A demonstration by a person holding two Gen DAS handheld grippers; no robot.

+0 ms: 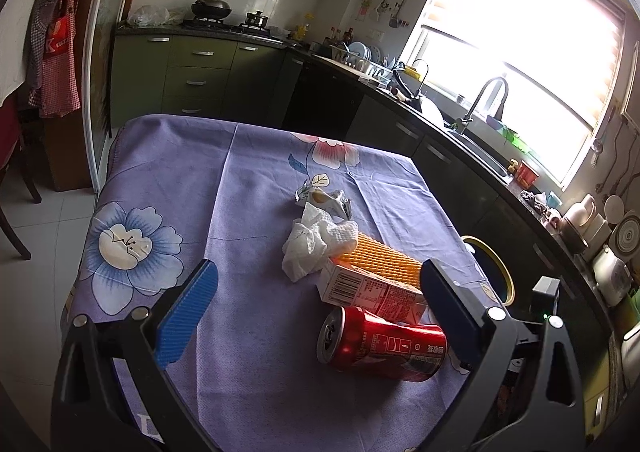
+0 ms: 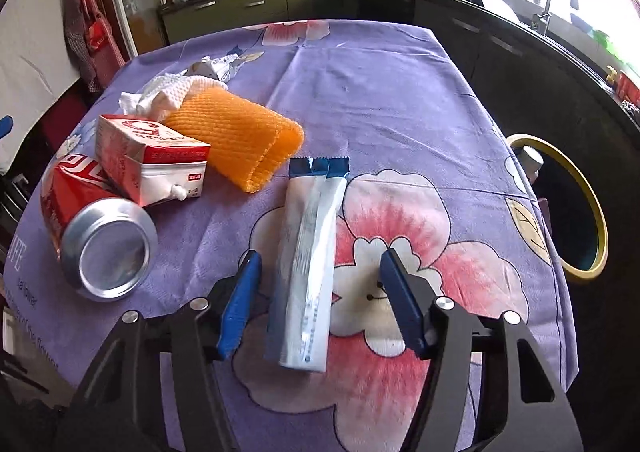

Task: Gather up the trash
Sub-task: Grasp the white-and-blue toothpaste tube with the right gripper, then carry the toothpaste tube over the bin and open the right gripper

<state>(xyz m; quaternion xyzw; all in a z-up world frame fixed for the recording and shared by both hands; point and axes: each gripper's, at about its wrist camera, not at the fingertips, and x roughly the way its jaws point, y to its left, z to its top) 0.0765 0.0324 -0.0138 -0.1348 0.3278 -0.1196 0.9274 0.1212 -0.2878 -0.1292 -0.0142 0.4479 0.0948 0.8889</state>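
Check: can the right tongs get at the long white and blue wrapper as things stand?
Probably yes: the right tongs already straddle the wrapper, both pads clear of it, nothing lying over it.

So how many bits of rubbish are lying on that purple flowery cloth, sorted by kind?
Drink can: 1
Carton box: 1
Orange foam net: 1
Crumpled tissue: 1
Silver foil wrapper: 1
White and blue packet: 1
Total: 6
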